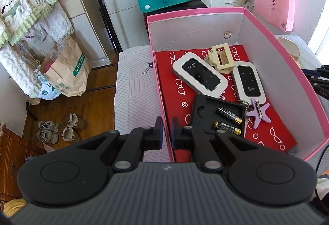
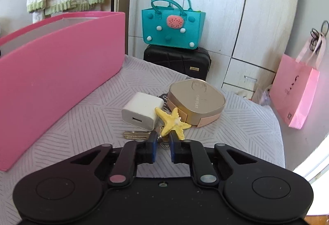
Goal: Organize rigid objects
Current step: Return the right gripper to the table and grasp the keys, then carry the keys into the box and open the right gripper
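Just right of the pink box (image 2: 57,72), I am pinching the key ring (image 2: 162,141) of the yellow starfish keychain (image 2: 173,123) in my right tool (image 2: 163,147), gripping squarely so the key (image 2: 134,135) trails clear when lifted, while my left tool (image 1: 167,132) is clamping the box's near wall.

Both views are lit by strong daylight entering from the right, where a window edge (image 2: 312,171) is blown out to white. The pink paper bag (image 1: 274,2) is washed by glare on its right side. Inside the pink box (image 1: 287,72) the near wall is brightly lit, while soft shadows are cast under the items on its floor. Heavy fisheye distortion is seen: the wardrobe doors (image 2: 226,9) are bent into curves, and the upper corners of the right wrist view are vignetted dark. Focus is held sharp throughout; no motion blur is seen.
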Tool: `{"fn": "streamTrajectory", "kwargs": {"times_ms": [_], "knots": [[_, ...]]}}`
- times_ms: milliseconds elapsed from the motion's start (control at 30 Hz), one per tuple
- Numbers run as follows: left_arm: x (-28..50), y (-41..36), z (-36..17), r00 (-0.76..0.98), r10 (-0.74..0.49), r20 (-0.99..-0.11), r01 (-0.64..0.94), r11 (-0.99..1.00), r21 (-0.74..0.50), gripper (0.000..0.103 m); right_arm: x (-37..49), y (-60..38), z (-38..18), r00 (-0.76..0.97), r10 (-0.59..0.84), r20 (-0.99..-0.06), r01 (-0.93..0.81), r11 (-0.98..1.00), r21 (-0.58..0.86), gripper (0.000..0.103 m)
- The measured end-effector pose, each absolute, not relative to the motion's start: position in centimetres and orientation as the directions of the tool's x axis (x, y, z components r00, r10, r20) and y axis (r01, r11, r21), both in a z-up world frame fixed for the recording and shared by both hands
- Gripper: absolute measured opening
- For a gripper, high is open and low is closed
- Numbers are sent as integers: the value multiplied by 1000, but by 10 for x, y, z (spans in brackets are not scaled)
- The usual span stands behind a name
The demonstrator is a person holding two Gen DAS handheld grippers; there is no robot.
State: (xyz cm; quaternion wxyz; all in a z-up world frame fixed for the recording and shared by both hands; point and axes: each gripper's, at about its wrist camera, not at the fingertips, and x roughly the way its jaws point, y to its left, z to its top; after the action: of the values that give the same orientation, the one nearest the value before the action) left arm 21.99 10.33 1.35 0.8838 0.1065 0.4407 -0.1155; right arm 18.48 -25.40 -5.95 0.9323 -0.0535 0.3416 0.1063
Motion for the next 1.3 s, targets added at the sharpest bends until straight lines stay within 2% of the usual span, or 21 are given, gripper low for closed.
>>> {"fn": "streamTrajectory", "kwargs": {"times_ms": [267,333,433,633,733,800,900,1033,1200,1233,1267,1300], "knots": [[220,104,14,586,-116,-802,295,952,78,6,178,-287,-56,634,389,-668,-145,909,391,9],[220,104,14,585,-118,-802,294,953,74,6,176,-289,-59,619,422,-663,-117,884,453,9],[220,104,15,587,-122,-800,290,955,68,6,172,-282,-63,607,394,-690,-117,904,412,9],[218,109,16,591,-136,-795,288,956,51,6,166,-282,-70,585,420,-693,-76,880,470,7],[219,110,16,590,-139,-795,289,956,48,6,165,-285,-67,602,441,-665,-90,866,493,5],[219,110,16,591,-139,-795,290,956,48,6,163,-280,-63,621,418,-663,-116,885,450,5],[219,111,16,592,-141,-794,291,956,47,6,162,-268,-60,639,360,-680,-143,924,354,11],[219,111,16,592,-142,-794,292,955,47,6,163,-265,-62,644,368,-670,-162,922,351,13],[219,111,15,591,-142,-794,291,956,46,6,168,-258,-67,668,318,-673,-170,945,278,17],[219,111,15,591,-142,-794,291,956,46,6,167,-256,-68,675,305,-671,-173,950,258,14],[219,111,15,592,-140,-794,291,956,49,6,166,-254,-66,681,294,-671,-180,955,236,5],[219,111,15,593,-138,-794,291,955,52,6,165,-252,-64,681,293,-672,-189,956,225,5]]}}
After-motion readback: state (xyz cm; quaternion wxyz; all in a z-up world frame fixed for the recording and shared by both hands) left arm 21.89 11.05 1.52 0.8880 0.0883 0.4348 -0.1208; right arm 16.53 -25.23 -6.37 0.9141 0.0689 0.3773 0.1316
